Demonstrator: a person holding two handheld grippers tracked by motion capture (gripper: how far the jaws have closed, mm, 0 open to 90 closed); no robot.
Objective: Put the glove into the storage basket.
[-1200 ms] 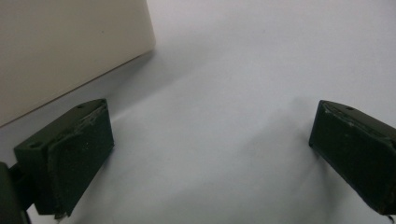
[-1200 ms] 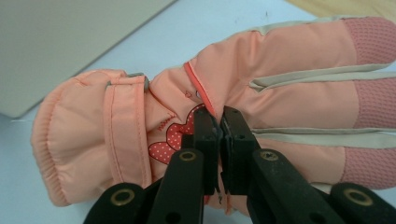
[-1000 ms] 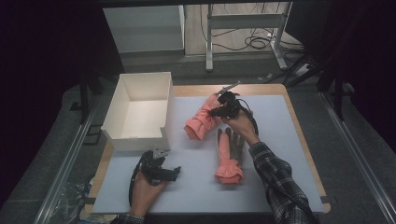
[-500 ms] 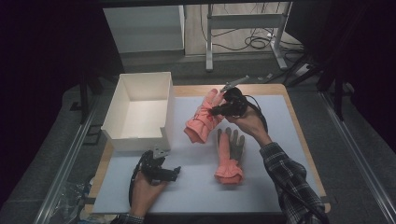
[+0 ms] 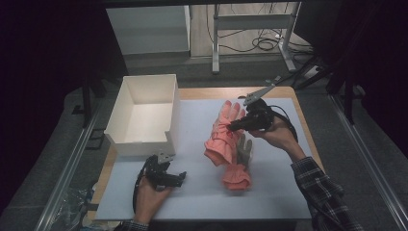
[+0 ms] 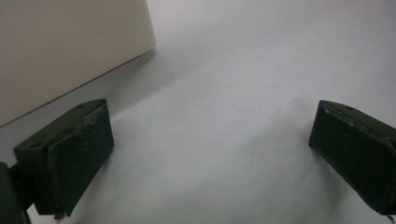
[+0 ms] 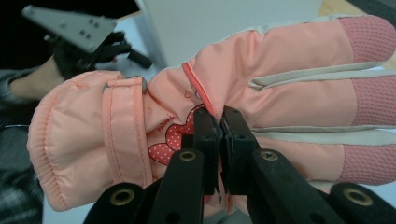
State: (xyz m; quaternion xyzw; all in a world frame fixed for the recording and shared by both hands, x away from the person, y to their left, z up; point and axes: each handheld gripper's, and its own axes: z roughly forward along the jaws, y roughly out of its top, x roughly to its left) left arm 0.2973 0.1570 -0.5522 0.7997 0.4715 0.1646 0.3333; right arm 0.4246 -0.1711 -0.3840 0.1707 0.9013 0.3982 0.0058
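My right gripper (image 5: 234, 127) is shut on a pink padded glove (image 5: 219, 139) and holds it up off the mat, fingers pointing away and cuff hanging toward the person. In the right gripper view the jaws (image 7: 219, 126) pinch the fabric of the pink glove (image 7: 280, 70) beside a dotted heart patch. A second glove (image 5: 236, 175) lies on the mat just below it, grey palm up with a pink cuff. My left gripper (image 5: 177, 177) rests low on the mat near the front left, open; its jaws (image 6: 205, 154) stand wide apart with nothing between them.
An open white box (image 5: 144, 144) stands at the back left of the pale mat (image 5: 202, 197); its wall (image 6: 70, 42) is close beside the left gripper. The table's wooden edge shows around the mat. A metal frame and cables lie on the floor beyond.
The right gripper has lifted the pink glove off the mat and carried it slightly right, over the second glove. The left hand has stayed put.
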